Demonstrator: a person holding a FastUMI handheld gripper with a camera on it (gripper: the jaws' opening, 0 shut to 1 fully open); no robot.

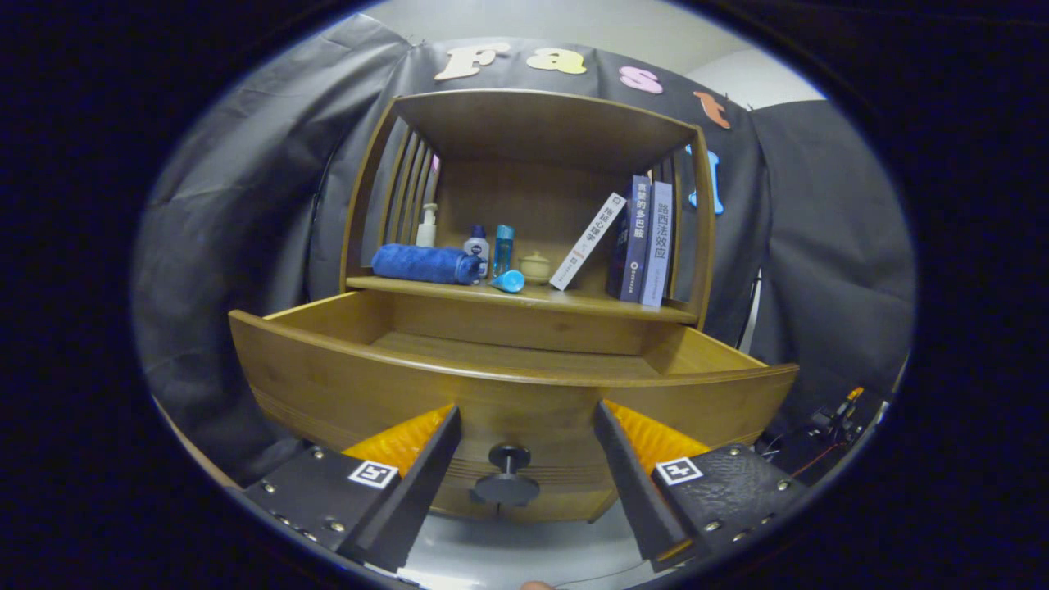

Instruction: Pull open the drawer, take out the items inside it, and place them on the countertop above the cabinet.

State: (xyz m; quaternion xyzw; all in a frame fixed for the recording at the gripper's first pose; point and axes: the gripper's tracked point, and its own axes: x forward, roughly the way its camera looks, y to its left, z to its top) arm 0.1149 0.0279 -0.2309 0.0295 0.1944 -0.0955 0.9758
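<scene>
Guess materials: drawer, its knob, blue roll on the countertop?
Drawer: wood, likely bamboo, warm satin brown with faint grain. Knob: dark, matte, metal or plastic, unclear; it sits between the open tongs. Blue roll: soft fuzzy cloth, probably microfibre towel.

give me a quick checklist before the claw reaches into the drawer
1. Drawer pulled open: ok.
2. Claw open, holding nothing: ok.
3. Knob between the fingers, not gripped: ok.
4. Items in the drawer located: cannot tell; the visible part of its floor looks bare, the front panel hides the near part.
5. Countertop has free space: ok, a bare strip runs in front of the blue towel and books.
</scene>
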